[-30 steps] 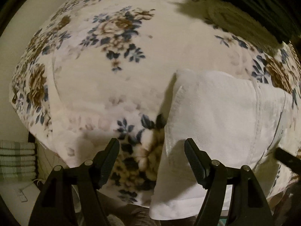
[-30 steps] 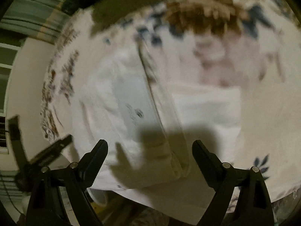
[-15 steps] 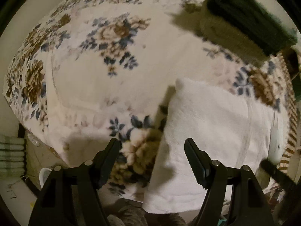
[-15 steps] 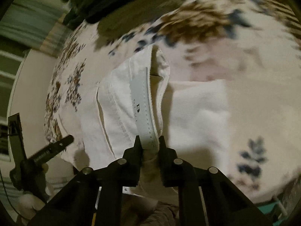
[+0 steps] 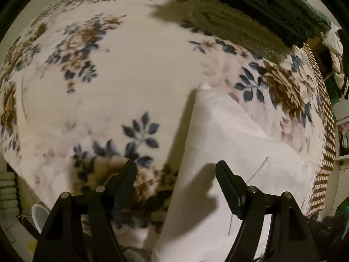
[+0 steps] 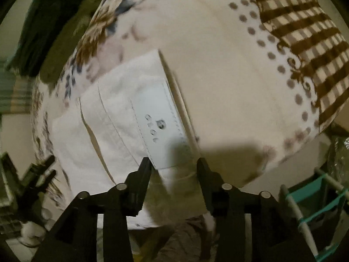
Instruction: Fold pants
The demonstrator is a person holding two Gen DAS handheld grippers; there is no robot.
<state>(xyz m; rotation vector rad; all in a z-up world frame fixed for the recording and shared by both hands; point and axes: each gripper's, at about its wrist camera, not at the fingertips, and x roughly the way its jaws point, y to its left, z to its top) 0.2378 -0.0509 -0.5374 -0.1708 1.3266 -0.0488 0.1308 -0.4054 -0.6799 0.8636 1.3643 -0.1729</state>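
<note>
- Your right gripper [image 6: 173, 167] had its jaws apart at the lower centre of its frame, bracketing the waistband corner of the white pants [image 6: 122, 118] without pinching it.
- Your left gripper [image 5: 175, 174] was also spread, empty, its right finger over the folded edge.
- The pants lay folded on the floral blanket [image 5: 122, 69], lower right in the left view.
- A dark folded pile [image 5: 268, 4] sat at the upper right.
- Risk, as I judged it: closing on one layer only would have peeled the fold open; the plush blanket could have dragged along.
</note>
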